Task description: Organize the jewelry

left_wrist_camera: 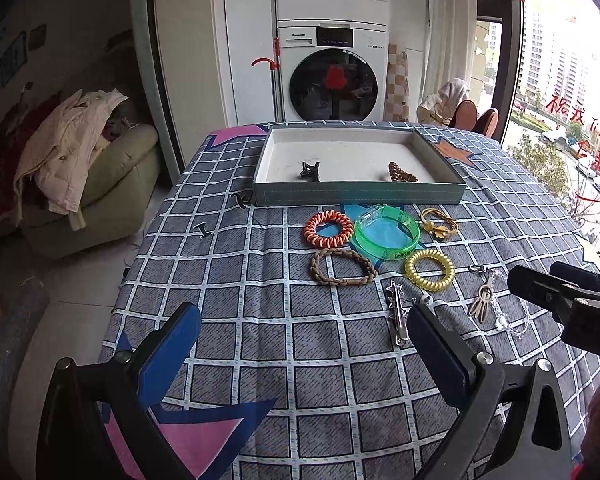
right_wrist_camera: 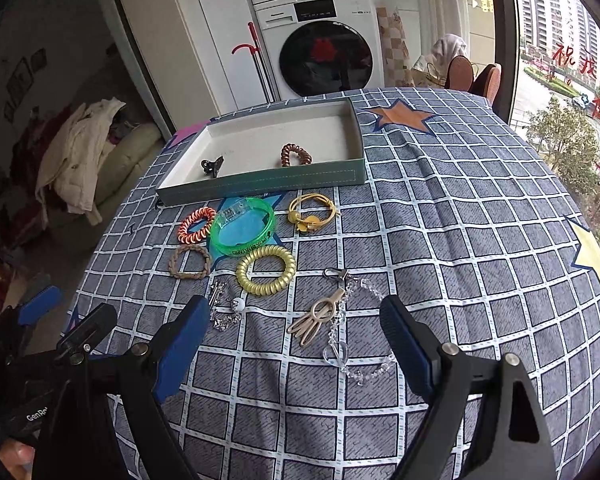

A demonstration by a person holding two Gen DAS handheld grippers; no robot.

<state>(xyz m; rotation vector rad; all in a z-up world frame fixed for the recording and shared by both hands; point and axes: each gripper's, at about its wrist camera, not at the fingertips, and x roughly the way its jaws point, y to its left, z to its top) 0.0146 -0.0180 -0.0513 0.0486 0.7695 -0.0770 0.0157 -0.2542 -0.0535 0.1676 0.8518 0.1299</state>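
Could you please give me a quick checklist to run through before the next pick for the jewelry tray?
1. Right gripper open with nothing held: ok.
2. Left gripper open with nothing held: ok.
3. Tray has bare floor free beside the black claw clip and brown coil tie: ok.
4. Hand-shaped charm lies between the right fingers' line: ok.
5. Charm free of the clear bead chain: cannot tell.
6. Green bangle clear of neighbours: not ok, it overlaps them.
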